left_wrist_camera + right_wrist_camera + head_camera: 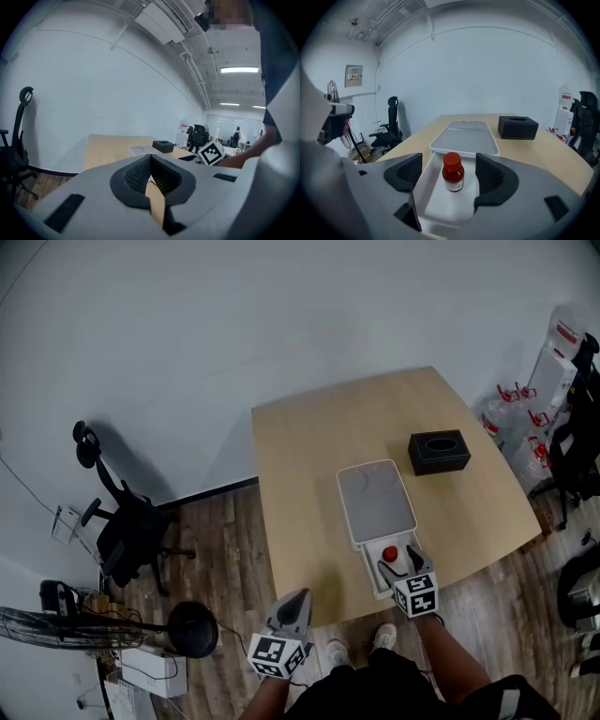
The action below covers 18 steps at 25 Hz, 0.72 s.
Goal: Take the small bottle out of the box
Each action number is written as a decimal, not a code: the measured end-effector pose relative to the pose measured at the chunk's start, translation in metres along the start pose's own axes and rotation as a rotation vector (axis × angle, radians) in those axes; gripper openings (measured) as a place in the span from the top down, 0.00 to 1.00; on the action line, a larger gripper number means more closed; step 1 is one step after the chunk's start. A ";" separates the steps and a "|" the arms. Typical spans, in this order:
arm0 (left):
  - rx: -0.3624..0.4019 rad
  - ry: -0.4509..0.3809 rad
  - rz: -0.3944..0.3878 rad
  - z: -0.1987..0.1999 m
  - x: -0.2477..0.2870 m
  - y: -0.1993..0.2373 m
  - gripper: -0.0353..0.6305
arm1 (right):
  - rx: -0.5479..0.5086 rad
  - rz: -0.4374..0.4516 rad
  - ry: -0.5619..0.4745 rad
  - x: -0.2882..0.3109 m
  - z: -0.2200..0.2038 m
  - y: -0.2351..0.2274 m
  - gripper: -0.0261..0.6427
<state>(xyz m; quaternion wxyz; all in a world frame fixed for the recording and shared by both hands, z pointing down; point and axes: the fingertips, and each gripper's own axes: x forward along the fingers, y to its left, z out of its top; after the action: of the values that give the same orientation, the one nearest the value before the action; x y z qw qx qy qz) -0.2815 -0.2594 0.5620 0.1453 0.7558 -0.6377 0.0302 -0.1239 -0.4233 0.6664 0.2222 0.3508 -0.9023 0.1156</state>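
Observation:
A small brown bottle [390,555] with a red cap stands upright in an open white box [369,576] at the table's near edge. In the right gripper view the bottle [453,173] is between my right gripper's [449,169] jaws, with a gap on each side, so the pads do not touch it. In the head view the right gripper [401,561] hangs over the box. My left gripper [298,601] is held off the table's near left edge, away from the box. Its pads [140,173] meet at the tip with nothing between them.
The box's white lid [376,502] lies flat just beyond the box. A black tissue box [439,452] stands further right on the wooden table [309,456]. On the floor to the left are an office chair [122,521] and a fan [56,629].

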 end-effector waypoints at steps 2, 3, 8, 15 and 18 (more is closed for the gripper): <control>0.000 0.006 0.005 0.001 0.002 0.000 0.93 | -0.005 0.010 0.008 0.007 -0.005 0.000 0.46; 0.001 0.009 0.006 0.002 0.004 0.001 0.93 | -0.014 0.008 0.008 0.010 -0.005 -0.002 0.49; 0.005 0.019 0.018 0.003 0.008 0.004 0.93 | -0.051 -0.018 0.018 0.021 -0.005 -0.008 0.66; -0.002 0.014 0.020 0.004 0.014 0.002 0.93 | -0.067 -0.023 0.013 0.025 -0.007 -0.004 0.74; -0.003 0.013 0.021 0.004 0.017 0.002 0.93 | -0.071 -0.019 0.013 0.025 -0.007 -0.005 0.74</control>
<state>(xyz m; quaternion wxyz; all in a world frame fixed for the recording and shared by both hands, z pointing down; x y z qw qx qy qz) -0.2812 -0.2769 0.5626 0.1504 0.7486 -0.6447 0.0355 -0.1348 -0.4389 0.6851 0.2413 0.3506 -0.9010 0.0838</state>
